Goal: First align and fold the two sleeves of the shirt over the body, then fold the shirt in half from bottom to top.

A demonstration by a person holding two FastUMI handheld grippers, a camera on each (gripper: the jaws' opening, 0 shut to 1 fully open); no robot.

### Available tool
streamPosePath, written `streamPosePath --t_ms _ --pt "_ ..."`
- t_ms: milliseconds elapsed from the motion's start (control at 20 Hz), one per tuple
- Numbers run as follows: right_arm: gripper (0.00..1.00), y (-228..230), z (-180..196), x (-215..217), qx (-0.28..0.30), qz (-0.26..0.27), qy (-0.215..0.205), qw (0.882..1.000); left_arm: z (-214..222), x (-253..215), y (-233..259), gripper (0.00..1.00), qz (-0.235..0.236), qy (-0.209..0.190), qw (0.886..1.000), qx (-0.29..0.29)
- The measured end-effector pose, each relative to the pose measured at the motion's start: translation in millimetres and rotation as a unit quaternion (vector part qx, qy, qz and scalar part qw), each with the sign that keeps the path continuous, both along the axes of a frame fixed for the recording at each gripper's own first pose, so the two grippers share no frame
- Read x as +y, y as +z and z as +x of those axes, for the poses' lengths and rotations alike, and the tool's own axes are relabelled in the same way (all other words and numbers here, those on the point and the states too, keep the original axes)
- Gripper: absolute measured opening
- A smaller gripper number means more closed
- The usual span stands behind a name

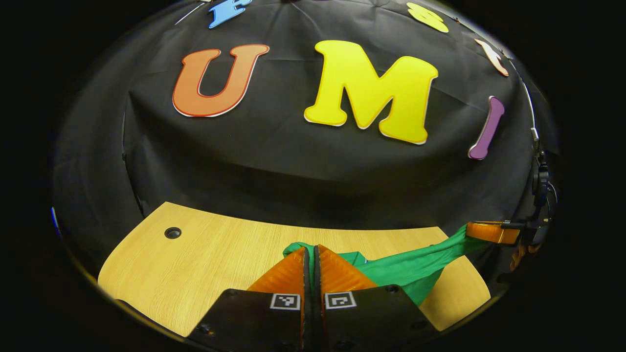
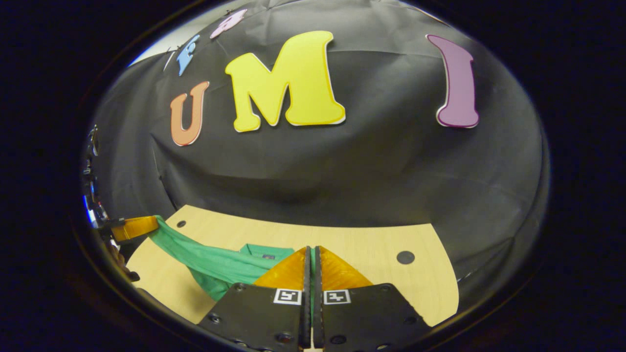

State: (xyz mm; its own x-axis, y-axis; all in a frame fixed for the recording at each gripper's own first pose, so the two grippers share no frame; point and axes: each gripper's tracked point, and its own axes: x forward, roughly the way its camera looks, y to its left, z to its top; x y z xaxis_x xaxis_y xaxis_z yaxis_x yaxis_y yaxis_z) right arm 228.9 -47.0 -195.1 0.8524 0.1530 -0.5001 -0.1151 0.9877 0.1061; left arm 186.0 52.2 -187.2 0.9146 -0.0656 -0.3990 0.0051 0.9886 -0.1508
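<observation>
A green shirt (image 1: 411,266) hangs stretched above the wooden table (image 1: 205,264), held taut between both grippers. In the left gripper view my left gripper (image 1: 311,250) is shut, with a fold of green cloth pinched at its tips. The cloth runs from there to my right gripper (image 1: 491,232) at the far right edge. In the right gripper view my right gripper (image 2: 311,250) is shut on a thin edge of the shirt (image 2: 215,264). The shirt's collar lies just left of the tips. The cloth stretches left to my left gripper (image 2: 139,226).
The table (image 2: 371,244) has a curved far edge against the black cloth wall. A round cable hole (image 1: 172,232) sits near its back left, and another hole (image 2: 405,257) lies on the right side. Bare wood lies left of the shirt.
</observation>
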Motion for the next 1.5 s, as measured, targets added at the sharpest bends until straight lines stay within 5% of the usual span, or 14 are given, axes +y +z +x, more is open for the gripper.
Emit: streamPosePath --t_ms 600,750,800,950,1050,1500 --pt "0.02 -62.0 80.4 7.6 0.021 -0.009 0.001 1.000 82.5 11.8 -70.1 0.06 0.037 0.025 0.999 0.029" --pt "0.02 -83.4 86.6 10.0 0.022 -0.022 0.000 1.000 89.0 10.6 -92.6 0.20 0.049 0.030 0.997 0.050" --pt "0.12 -91.9 87.5 11.4 0.025 -0.031 0.003 0.999 83.7 11.7 -98.6 0.48 0.055 0.039 0.996 0.064" --pt "0.56 -89.2 81.6 8.0 0.009 -0.036 -0.018 0.999 81.1 18.1 -94.3 1.00 0.050 0.076 0.994 0.061" --pt "0.96 -71.8 76.5 4.5 -0.014 -0.039 -0.024 0.999 80.3 17.9 -80.1 1.00 0.044 0.087 0.994 0.048" --pt "0.94 48.0 11.8 24.7 -0.105 -0.031 -0.008 0.994 18.6 6.9 58.2 1.00 0.072 0.084 0.991 -0.071"
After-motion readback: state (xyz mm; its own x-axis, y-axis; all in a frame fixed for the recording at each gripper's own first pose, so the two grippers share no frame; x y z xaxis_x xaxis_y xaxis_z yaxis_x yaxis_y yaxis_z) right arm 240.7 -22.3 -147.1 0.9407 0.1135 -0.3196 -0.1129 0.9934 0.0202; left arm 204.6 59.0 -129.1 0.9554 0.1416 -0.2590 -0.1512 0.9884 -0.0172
